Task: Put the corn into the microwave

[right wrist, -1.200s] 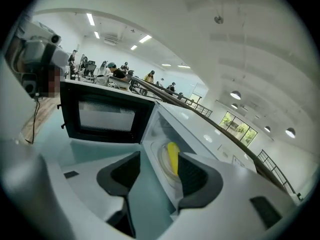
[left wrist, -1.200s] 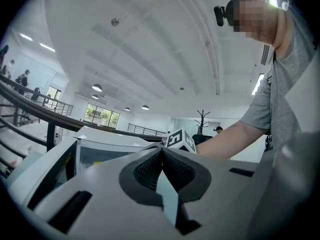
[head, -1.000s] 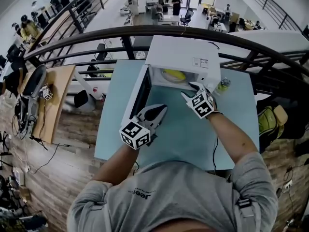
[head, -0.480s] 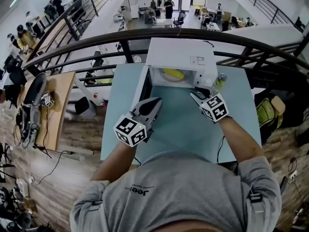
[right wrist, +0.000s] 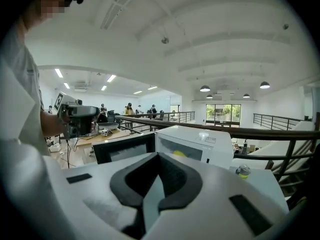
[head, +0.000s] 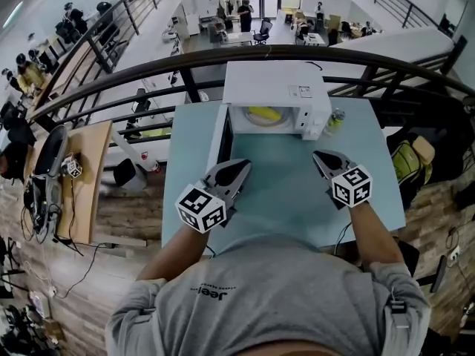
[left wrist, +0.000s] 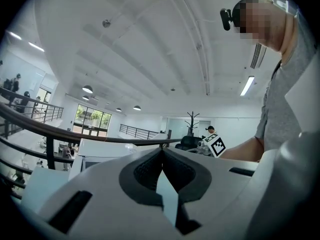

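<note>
The yellow corn (head: 265, 113) lies inside the white microwave (head: 276, 86), whose door (head: 220, 135) hangs open to the left. The right gripper view shows the corn (right wrist: 179, 154) through the opening as well. My right gripper (head: 319, 156) hovers over the table, pulled back to the right of the opening, its jaws shut and empty; in its own view the right gripper (right wrist: 158, 156) has its tips meeting. My left gripper (head: 241, 165) floats near the door's lower edge, also shut on nothing, as the left gripper (left wrist: 161, 151) shows in its own view.
The microwave stands at the far edge of a pale blue table (head: 282, 195). A small bottle with a yellow-green base (head: 336, 119) stands right of the microwave. A dark railing (head: 111, 73) curves behind the table. A wooden desk with gear (head: 82, 162) lies at the left.
My right gripper has drawn back from the microwave opening toward me and to the right, and its jaws have closed. The left gripper shifted slightly. The corn stays inside.
</note>
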The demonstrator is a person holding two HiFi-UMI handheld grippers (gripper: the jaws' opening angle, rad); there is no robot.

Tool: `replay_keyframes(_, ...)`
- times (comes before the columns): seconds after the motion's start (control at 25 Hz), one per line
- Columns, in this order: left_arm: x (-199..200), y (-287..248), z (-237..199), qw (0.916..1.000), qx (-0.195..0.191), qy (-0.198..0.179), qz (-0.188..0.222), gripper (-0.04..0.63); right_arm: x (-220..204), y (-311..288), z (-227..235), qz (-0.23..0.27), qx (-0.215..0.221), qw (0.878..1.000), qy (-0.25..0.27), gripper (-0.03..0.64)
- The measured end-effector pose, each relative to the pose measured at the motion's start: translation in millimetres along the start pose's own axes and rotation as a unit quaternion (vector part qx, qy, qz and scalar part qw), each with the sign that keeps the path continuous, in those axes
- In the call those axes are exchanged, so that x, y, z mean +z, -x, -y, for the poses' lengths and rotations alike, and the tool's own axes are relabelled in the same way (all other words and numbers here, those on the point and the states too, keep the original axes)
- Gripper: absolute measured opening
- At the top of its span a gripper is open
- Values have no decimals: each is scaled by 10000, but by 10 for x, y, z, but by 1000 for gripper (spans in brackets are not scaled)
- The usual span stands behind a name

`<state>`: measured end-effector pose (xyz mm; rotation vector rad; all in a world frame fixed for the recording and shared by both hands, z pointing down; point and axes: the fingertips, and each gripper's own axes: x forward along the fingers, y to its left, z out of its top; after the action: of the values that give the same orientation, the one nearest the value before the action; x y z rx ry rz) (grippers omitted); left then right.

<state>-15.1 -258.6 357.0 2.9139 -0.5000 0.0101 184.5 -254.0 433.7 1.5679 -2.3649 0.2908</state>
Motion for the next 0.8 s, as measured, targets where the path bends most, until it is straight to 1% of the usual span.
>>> replay_keyframes(0.12,-3,-20,91,9999,113,-39,-13,18,4,171,-40,105,178,9998,-44,20)
replay_keyframes(0.24,28,-57,173,9992,373,-63,100,18,1,317,4,182,389,9990,-99,18)
replay_keyframes(0.36,-1,-115,292,9976,653,19,211,18,-36,483,104,229,575,9975,-328,18)
replay_keyframes(0.48,-81,-192,404,9962,836,148,195,18,-32,631,188,328,717,9957,-480,18)
replay_keyframes(0.56,-125,-284,490,9960,859,191,144,18,-10,731,261,448,787,9940,-615,18)
replay_keyframes(0.8,-73,-492,677,9963,846,60,147,18,69,935,506,694,802,9909,-831,17)
